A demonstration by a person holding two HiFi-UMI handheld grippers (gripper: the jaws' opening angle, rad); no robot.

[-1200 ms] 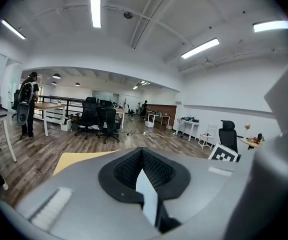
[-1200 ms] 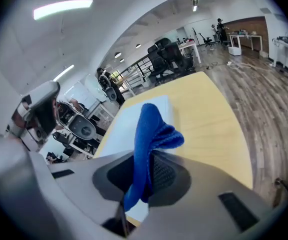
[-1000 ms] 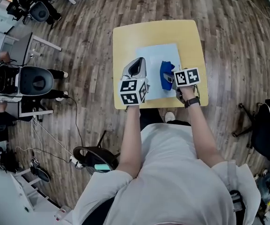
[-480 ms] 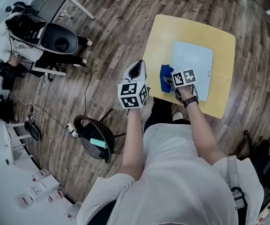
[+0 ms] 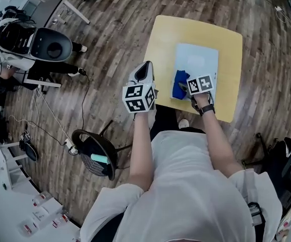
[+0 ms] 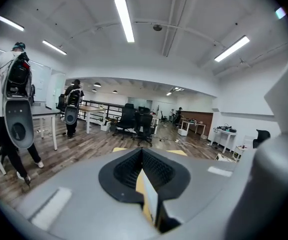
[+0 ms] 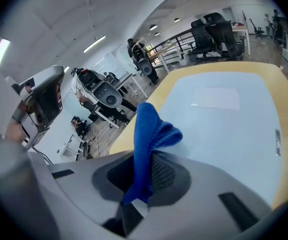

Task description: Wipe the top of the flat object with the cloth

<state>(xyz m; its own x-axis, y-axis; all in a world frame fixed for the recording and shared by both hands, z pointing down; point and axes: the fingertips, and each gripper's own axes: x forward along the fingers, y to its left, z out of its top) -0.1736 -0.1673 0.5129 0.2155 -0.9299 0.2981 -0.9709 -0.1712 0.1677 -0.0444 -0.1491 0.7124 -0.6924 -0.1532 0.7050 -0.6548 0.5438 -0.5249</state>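
Presently we list: right gripper (image 5: 186, 87), jaws clamped on cloth (image 5: 179, 83) at the mat's (image 5: 199, 64) near edge; left gripper (image 5: 145, 72), jaws together, empty, off the table's (image 5: 161, 40) left.

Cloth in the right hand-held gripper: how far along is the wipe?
Done: the blue cloth is clamped in the right hand-held gripper. In hand: it is held over the near left corner of the pale blue sheet. Left: the rest of its top; no wipe marks show either way.
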